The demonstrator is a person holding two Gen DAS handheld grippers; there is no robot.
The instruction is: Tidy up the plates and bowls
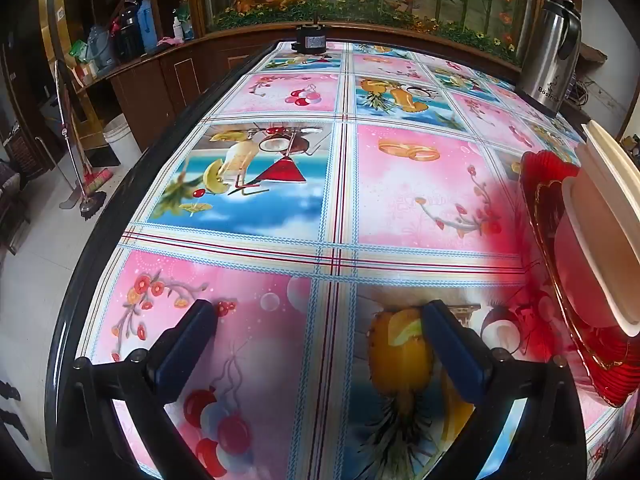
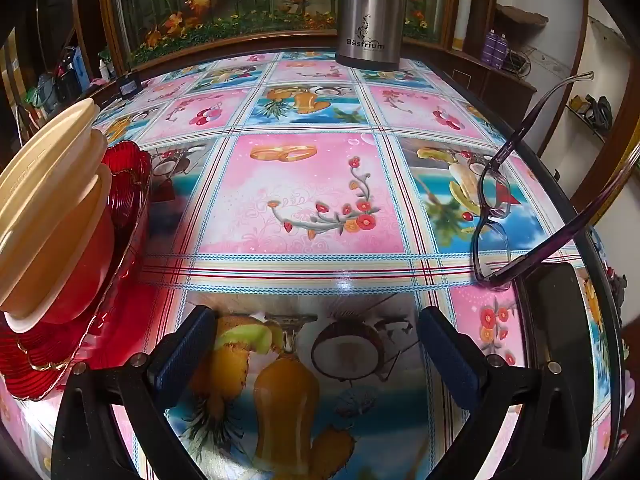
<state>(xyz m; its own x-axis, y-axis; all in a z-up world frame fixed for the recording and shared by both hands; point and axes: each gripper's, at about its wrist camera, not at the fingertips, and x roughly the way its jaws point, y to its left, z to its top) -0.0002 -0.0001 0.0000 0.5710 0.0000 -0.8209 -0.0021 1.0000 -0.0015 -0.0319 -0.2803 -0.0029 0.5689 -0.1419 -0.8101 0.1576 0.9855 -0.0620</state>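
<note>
Table (image 2: 312,200) — long, covered in glossy oilcloth of pink and blue fruit-and-flower squares.

Steel vacuum flask (image 2: 370,12) — far end, upright.

Red ribbed glass plate (image 1: 560,264) — near edge, between the two tongs, carrying stacked cream plastic bowls (image 1: 600,240), upright; plate edge runs away from the viewer.

Left tongs (image 1: 320,320) — released, empty; stack just to their right.

Right tongs (image 2: 316,320) — released, empty; stack just to their left, about equally near.

Purple-framed spectacles (image 2: 492,216) — right side, clear of the stack.
</note>
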